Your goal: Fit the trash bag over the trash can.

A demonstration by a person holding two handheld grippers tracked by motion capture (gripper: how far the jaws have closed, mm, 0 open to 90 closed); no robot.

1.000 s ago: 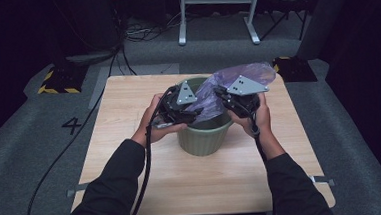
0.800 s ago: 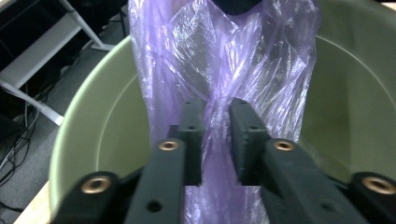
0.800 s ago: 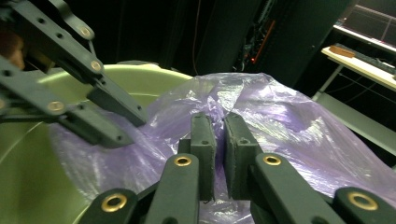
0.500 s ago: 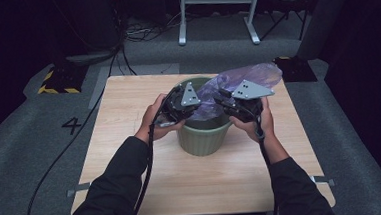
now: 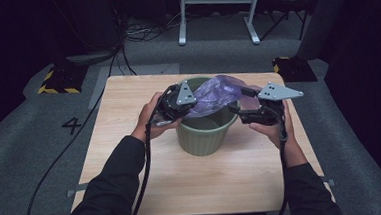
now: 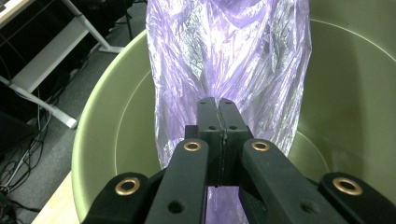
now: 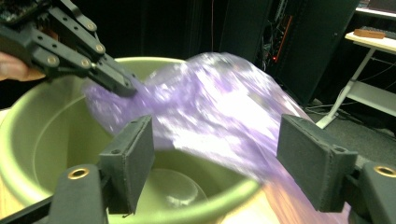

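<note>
From the high view, I have both claws at a green bucket standing mid-worktop. My left claw sits over the bucket's near-left rim, and a purple plastic bag stretches from its tips up and away across the bucket's mouth. My right claw hangs just off the bucket's right rim, the bag's far end lying just ahead of its tips. A person's hands and dark sleeves come in from the lower edge behind each claw.

In the left gripper view, the left claw is clamped tight, its two jaws pressed flat together with a fold of the purple plastic bag pinched between the tips. The bag fans upward directly ahead of the claw, and the green bucket curves round on both sides beneath it.

In the right gripper view, the right claw stands wide, and its jaws have just been opening. The purple plastic bag, blurred, lies between and just beyond the pads, but neither pad presses on it. Ahead and to the claw's upper left, the left claw grips the bag's other end. The green bucket gapes below the right claw's jaws.
</note>
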